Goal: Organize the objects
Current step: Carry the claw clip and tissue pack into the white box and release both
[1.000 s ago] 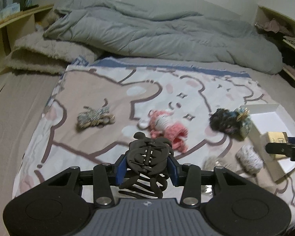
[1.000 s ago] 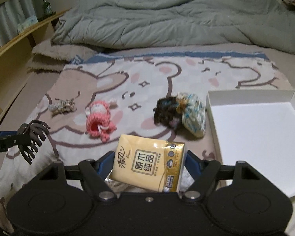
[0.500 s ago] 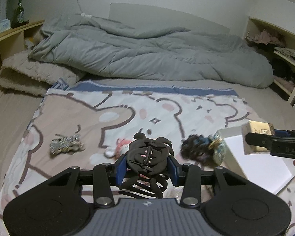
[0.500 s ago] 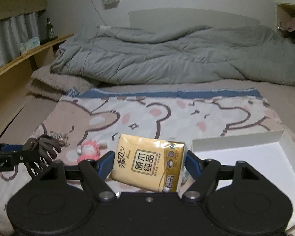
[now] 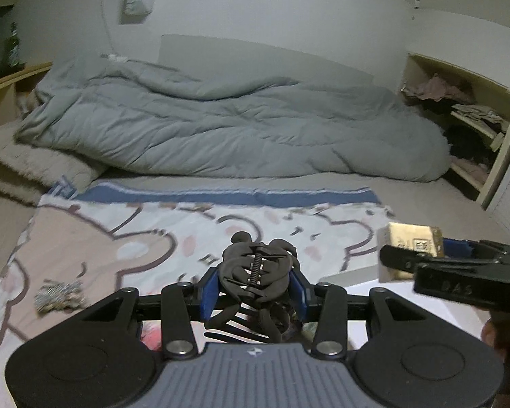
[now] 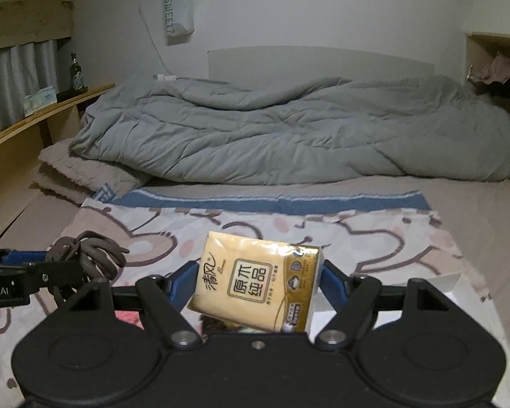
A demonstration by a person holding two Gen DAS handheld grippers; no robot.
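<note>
Above a cartoon-print blanket [image 5: 125, 238], two grippers carry items.
Left gripper [image 5: 253, 287] clamps a hair claw [image 5: 256, 272]; right gripper [image 6: 256, 284] clamps a tissue pack [image 6: 258, 280], lower centre. Next, likely: lower both into the white box [image 6: 442, 280].

Left hand-held gripper [image 5: 255, 287] clamps a black hair claw [image 5: 256, 272]

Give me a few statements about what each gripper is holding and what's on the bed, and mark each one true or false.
1. The left gripper is shut on a black hair claw clip. True.
2. The right gripper has its jaws open with nothing between them. False: it is shut on a yellow tissue pack.
3. A grey duvet lies bunched at the far end of the bed. True.
4. The striped fabric piece is held in the left gripper. False: it lies on the cartoon blanket.
5. A green bottle stands on the side shelf. True.
</note>
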